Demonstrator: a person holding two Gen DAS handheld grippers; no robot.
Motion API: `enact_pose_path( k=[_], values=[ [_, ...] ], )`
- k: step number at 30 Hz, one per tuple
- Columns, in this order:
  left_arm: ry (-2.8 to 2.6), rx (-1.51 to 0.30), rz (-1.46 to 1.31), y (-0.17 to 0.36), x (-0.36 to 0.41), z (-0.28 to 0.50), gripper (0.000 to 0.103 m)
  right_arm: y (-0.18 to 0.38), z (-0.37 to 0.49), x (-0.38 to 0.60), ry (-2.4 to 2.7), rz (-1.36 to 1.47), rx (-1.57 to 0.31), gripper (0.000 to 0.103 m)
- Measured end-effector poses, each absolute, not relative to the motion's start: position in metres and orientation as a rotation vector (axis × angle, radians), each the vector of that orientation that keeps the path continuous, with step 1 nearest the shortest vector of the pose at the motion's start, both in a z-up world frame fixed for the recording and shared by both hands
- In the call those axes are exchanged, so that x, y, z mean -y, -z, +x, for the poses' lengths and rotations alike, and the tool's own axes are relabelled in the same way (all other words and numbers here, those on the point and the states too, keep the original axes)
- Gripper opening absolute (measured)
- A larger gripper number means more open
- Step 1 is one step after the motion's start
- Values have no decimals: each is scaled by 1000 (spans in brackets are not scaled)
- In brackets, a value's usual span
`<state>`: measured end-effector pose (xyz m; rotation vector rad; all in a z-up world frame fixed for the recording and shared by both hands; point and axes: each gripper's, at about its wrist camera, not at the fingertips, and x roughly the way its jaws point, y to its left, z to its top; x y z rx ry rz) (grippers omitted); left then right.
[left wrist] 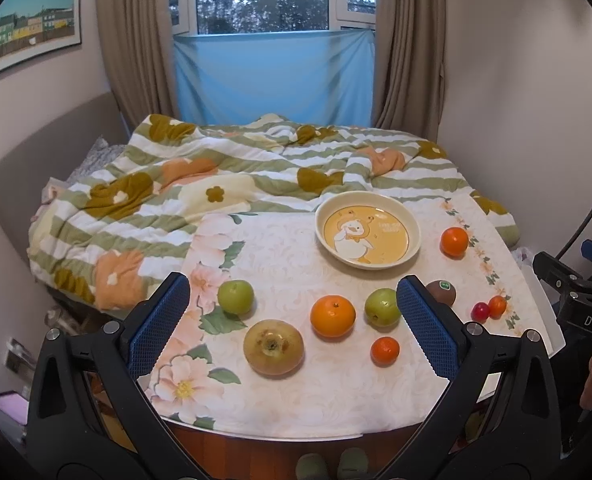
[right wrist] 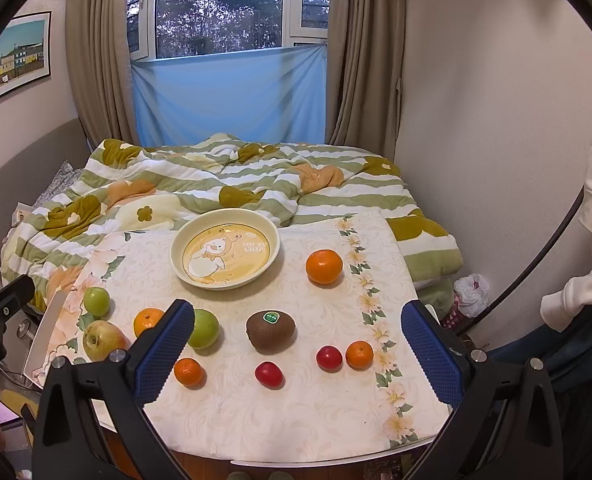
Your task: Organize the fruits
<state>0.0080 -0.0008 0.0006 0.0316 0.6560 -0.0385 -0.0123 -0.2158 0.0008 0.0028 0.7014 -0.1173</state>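
Bedroom counter (right wrist: 256, 420) under a floral cloth: you are hovering both tools before the scattered fruit, nothing grasped yet.

You are holding the left hand-held gripper (left wrist: 292, 320) and right hand-held gripper (right wrist: 296, 344) wide and empty, likely choosing a first pick; the duck plate (right wrist: 180, 240) is sitting bare at the back as the probable target. Fruit is lying loose: kiwi (right wrist: 271, 330), big orange (right wrist: 324, 266), two red fruits (right wrist: 329, 358); a blue pad is half-hiding one green apple (right wrist: 206, 330).

Glossy, seemingly ceramic plate (right wrist: 180, 258); cloth tablecloth (right wrist: 296, 412)
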Motion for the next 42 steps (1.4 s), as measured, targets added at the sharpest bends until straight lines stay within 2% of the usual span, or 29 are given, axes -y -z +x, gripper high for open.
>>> enact_pose_path(
  k=[42],
  values=[
    [25, -631, 32, -5, -6, 2, 103, -2, -12, 216, 115, 6, -700, 103]
  ],
)
